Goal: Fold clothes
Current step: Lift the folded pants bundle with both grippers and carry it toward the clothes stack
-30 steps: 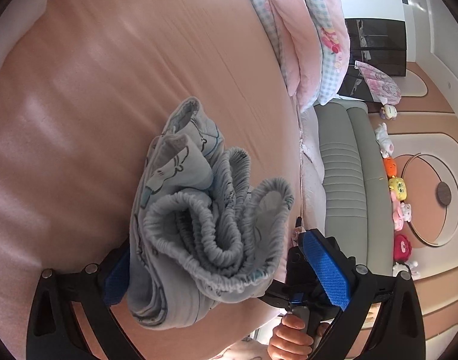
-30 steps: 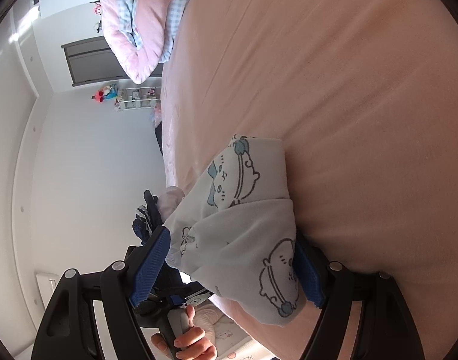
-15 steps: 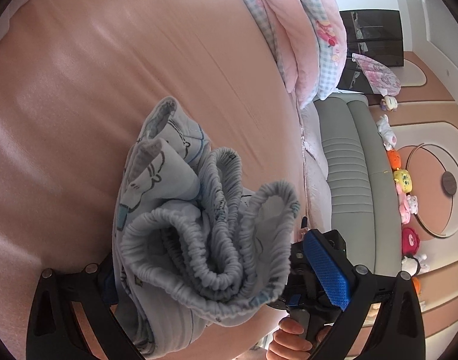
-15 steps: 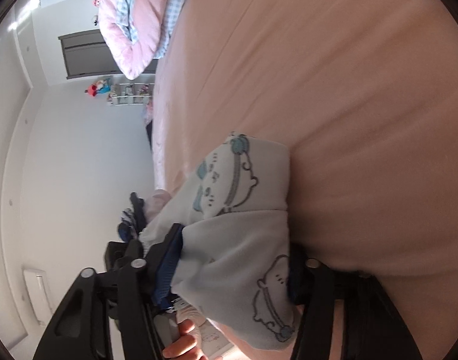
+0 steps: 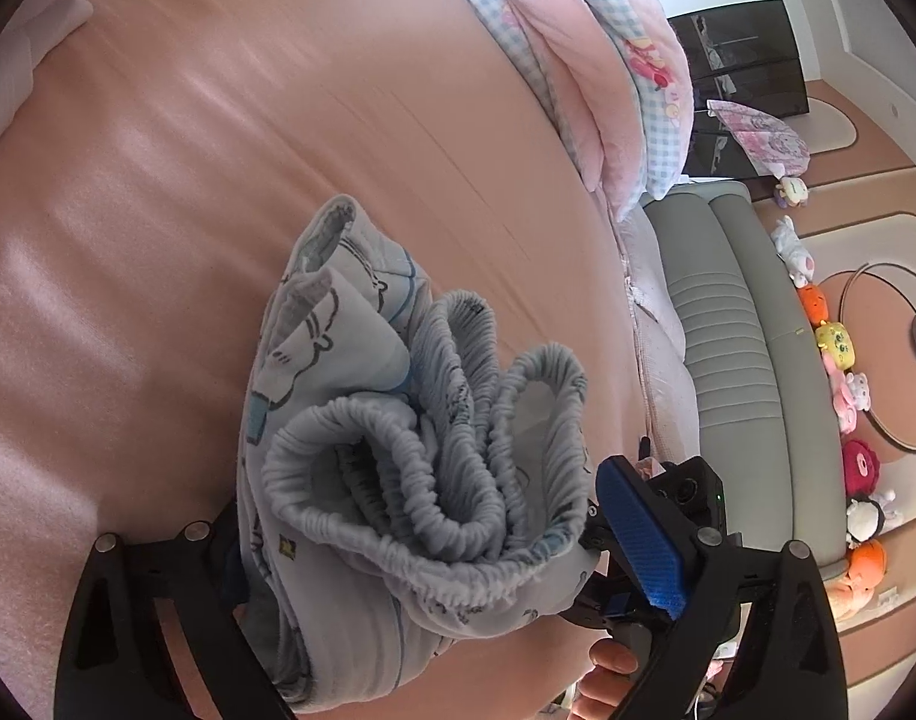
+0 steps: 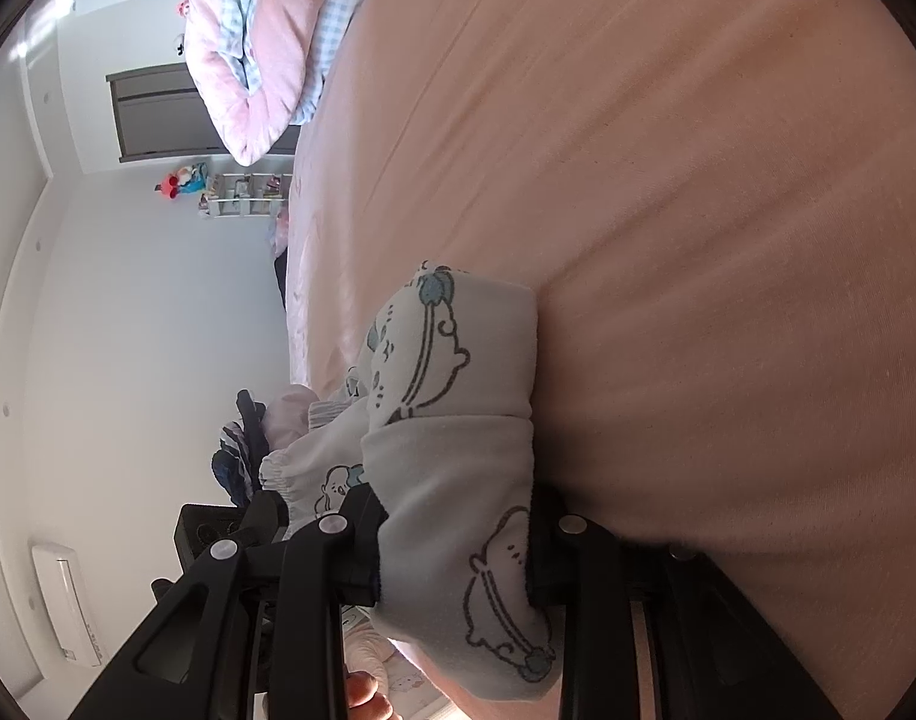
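Right wrist view: the right gripper point(image 6: 452, 546) has just been closing and now pinches the folded edge of a pair of pale blue cartoon-print trousers point(image 6: 458, 480) on a peach bedsheet point(image 6: 728, 240), the cloth bunched tight between its two black fingers with the pads pressed into it on both sides. From the left wrist view, the left gripper point(image 5: 434, 558) has also been narrowing around the elastic waistband point(image 5: 434, 468), which stands up in gathered loops between its jaws; the blue pad point(image 5: 638, 534) on the far side appears just clear of the fabric or barely grazing it, while the near pad is buried behind the cloth, so a firm hold there is not yet evident. The garment lies at the near edge of the bed, a folded bundle running away from both tools, with a pink and blue checked quilt point(image 5: 584, 60) heaped well beyond it and a grey padded bench point(image 5: 734, 360) beside the mattress. The step in hand looks like securing both ends before carrying the next fold, and doing it well probably means letting the left jaws finish closing on all the waistband layers at once, so none springs loose, then moving both hands together and keeping the bundle low over the sheet so that the creases already made stay square.
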The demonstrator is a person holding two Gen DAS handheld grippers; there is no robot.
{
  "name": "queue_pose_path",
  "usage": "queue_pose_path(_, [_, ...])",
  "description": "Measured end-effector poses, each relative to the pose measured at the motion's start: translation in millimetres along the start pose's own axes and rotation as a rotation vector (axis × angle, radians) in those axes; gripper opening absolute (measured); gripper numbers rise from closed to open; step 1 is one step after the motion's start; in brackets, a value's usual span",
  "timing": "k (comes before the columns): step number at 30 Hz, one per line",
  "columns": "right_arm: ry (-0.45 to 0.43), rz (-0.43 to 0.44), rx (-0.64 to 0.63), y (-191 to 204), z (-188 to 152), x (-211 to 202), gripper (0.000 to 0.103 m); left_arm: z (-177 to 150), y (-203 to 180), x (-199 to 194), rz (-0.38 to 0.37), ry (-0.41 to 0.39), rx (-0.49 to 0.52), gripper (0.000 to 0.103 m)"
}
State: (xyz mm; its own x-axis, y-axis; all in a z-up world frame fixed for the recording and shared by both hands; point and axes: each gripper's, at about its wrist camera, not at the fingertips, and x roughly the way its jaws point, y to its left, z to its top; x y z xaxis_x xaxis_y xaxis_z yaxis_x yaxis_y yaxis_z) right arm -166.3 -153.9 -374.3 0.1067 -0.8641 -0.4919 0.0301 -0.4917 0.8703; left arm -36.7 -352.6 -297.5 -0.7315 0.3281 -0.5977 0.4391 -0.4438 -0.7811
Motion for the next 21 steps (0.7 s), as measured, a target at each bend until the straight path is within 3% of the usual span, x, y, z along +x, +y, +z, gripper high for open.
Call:
queue_pose_path(1, [-0.005,-0.006,-0.009,0.3,-1.2,-1.3,0.029,0.6,4.0,-2.0,0.009,0.0,-0.023,0.08])
queue_pose_path(3, [-0.009,-0.012,-0.019,2.8,-2.0,-2.0,0.033,0.2,14.4,-6.8,0.033,-0.001,-0.059,0.048])
queue_pose_path(4, [-0.009,-0.011,-0.025,4.2,-1.9,-2.1,0.037,-0.8,19.8,-8.4,0.024,-0.004,-0.074,0.045])
queue_pose_path(7, [-0.003,-0.01,-0.05,10.2,-2.3,-0.5,0.046,-4.1,24.5,-9.3,-0.003,-0.021,-0.072,0.042])
queue_pose_path(13, [-0.014,-0.033,-0.11,26.7,-5.6,4.6,0.071,-10.9,1.3,-2.8,0.134,-0.05,0.045,0.042])
queue_pose_path(18, [-0.034,-0.174,-0.216,43.8,-16.4,12.4,0.072,-18.8,-10.8,1.8,0.219,-0.081,0.13,0.042])
queue_pose_path(21, [-0.055,-0.204,-0.213,45.7,-18.4,12.8,0.072,-22.1,-18.9,5.5,0.278,-0.09,0.175,0.042])
